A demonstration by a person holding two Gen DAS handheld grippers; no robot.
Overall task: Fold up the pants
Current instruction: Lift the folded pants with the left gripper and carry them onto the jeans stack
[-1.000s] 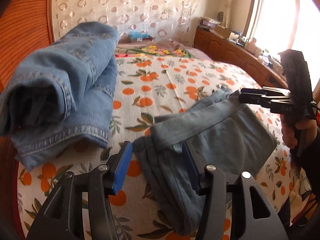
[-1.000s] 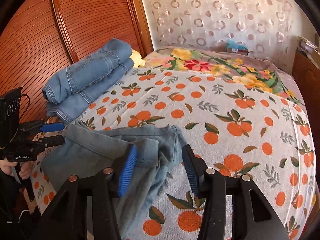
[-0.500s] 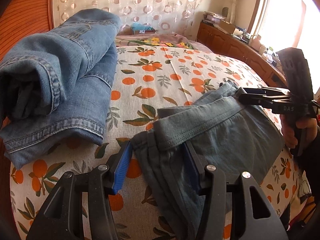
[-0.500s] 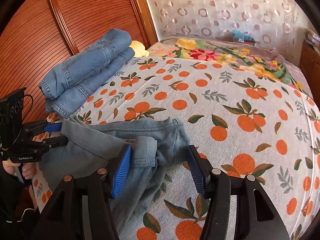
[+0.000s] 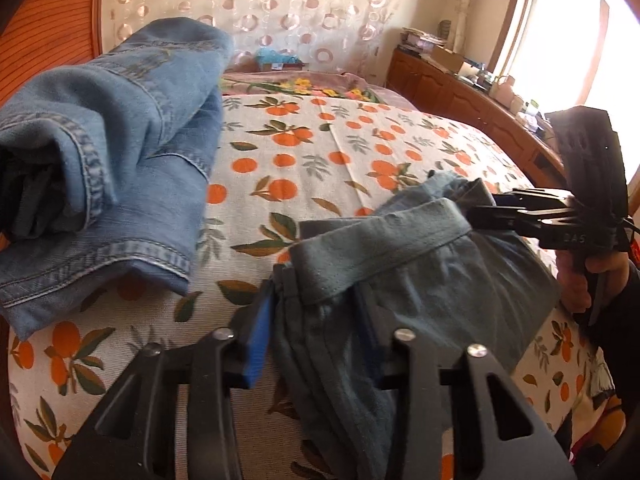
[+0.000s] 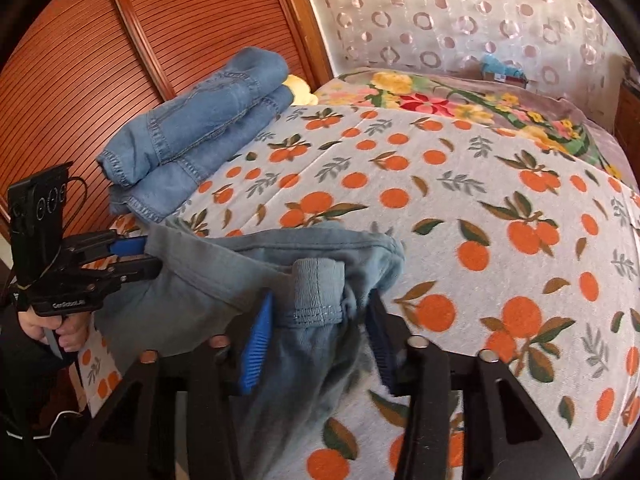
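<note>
Nearest the lens in the left wrist view, the left gripper is seen straddling one end of the waistband of the grey-green pants; its jaws have just been closing, and the cloth is bunched between the blue pads, which appear to press on it. In the right wrist view the right gripper is set likewise at the other waistband end, jaws just narrowed, a thick fold pinched between the pads. The pants are draped over the near edge of the orange-print bedspread, the legs hanging down out of sight. The fabric is judged soft, light and limp (it sags wherever unsupported), so the doubled waistband is the firmest place to be held. Farther back, folded blue jeans are stacked by the wooden headboard.
</note>
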